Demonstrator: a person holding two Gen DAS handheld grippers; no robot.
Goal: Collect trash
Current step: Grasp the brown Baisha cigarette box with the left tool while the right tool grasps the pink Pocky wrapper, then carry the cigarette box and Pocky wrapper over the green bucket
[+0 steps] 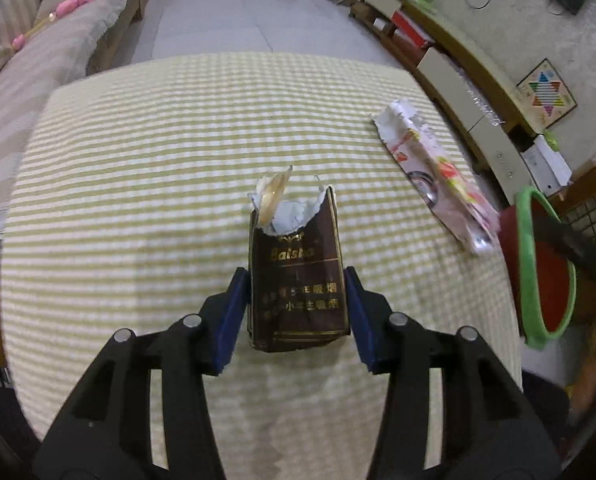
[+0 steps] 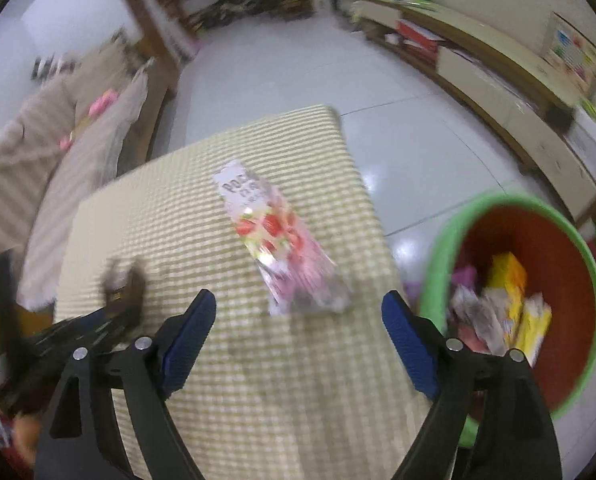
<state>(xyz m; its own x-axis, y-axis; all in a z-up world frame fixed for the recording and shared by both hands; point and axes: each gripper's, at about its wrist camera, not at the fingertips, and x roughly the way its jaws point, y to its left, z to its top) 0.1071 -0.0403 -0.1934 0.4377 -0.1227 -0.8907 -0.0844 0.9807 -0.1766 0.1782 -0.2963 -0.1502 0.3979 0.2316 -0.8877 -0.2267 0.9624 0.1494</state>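
Left claw (image 1: 296, 312) grips the brown cigarette pack (image 1: 296, 276) across its width; the open right claw (image 2: 298, 320) faces the pink wrapper (image 2: 282, 240) lying lengthwise just ahead on the tabletop (image 2: 258, 400)

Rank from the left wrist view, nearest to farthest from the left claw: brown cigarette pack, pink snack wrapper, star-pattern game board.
1. Brown cigarette pack, between the left claw's blue pads.
2. Pink snack wrapper, upper right on the striped tablecloth.
3. Star-pattern game board, far right against the wall.
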